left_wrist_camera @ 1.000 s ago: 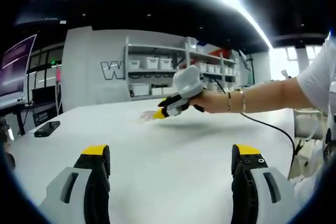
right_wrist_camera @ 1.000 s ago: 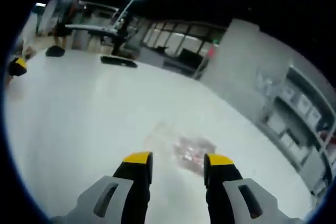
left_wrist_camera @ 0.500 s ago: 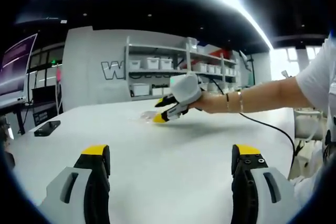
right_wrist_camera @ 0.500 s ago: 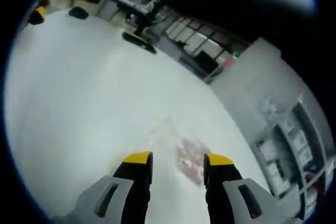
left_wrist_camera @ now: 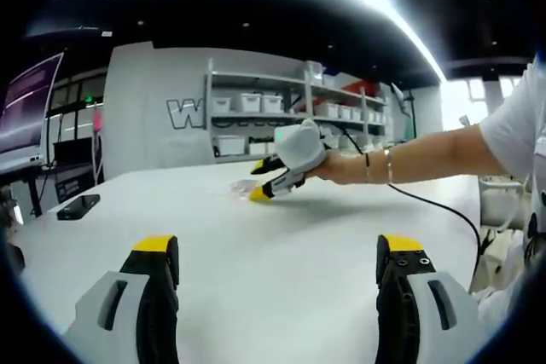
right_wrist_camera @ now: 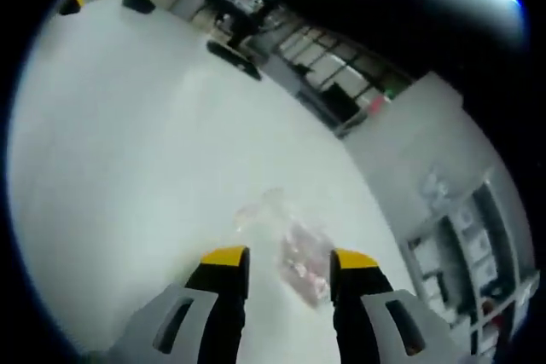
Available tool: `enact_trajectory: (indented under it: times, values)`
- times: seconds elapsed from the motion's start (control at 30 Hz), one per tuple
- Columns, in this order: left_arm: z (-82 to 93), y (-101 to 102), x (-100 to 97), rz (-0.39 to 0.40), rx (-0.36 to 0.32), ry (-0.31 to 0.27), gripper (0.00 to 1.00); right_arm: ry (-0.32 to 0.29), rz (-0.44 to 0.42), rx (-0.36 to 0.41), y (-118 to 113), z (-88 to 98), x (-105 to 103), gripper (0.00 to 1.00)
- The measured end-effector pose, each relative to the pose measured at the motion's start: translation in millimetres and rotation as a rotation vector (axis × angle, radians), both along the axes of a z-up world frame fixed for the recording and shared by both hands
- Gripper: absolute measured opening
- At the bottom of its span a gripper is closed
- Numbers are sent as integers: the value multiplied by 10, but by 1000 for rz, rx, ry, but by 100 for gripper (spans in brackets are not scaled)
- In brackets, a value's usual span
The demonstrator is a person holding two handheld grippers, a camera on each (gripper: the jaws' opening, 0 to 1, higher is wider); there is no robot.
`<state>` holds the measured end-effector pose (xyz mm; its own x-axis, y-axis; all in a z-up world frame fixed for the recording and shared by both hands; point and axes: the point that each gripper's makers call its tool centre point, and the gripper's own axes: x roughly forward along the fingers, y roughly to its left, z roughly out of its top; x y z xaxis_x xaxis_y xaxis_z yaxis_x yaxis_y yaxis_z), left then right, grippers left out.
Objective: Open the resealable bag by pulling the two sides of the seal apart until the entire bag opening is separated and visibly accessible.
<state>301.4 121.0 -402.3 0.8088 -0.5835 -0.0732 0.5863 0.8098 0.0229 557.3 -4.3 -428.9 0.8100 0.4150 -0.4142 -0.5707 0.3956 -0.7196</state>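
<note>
A clear resealable bag [right_wrist_camera: 286, 240] with pinkish contents lies flat on the white table [right_wrist_camera: 128, 142]. In the right gripper view my right gripper [right_wrist_camera: 290, 259] is open, its yellow-tipped jaws standing on either side of the bag's near part. In the left gripper view the bag [left_wrist_camera: 237, 187] is a faint clear patch far across the table, and the right gripper [left_wrist_camera: 263, 182], held by a hand with a bracelet, hovers just over it. My left gripper [left_wrist_camera: 277, 245] is open, low over the near table, far from the bag.
A dark phone [left_wrist_camera: 78, 205] lies at the table's left. Shelves with white bins [left_wrist_camera: 256, 117] stand along the back wall. A black cable [left_wrist_camera: 444, 210] trails from the right gripper over the table's right side. Dark objects [right_wrist_camera: 230, 50] sit at the table's far edge.
The right gripper has dipped and moved slightly closer onto the bag, jaws still apart. The left gripper has stayed still.
</note>
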Motion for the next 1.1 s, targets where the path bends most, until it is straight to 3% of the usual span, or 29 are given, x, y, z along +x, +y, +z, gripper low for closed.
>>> enact_trajectory:
  times: [0.17, 0.27, 0.57, 0.83, 1.1]
  values:
    - [-12, -1, 1, 0, 0, 3, 95, -72, 45, -102, 24, 9, 32, 34]
    - [-16, 4, 4, 2, -1, 4, 95, -98, 56, -126, 38, -14, 39, 32]
    - [-20, 37, 2, 11, -4, 5, 95, -84, 48, -67, 70, 2, -54, 30]
    - [-27, 37, -8, 11, -6, 6, 95, -49, 62, -35, 138, -8, -17, 29]
    - [-43, 15, -39, 11, -5, 8, 95, 8, 71, 28, 203, -101, 76, 17]
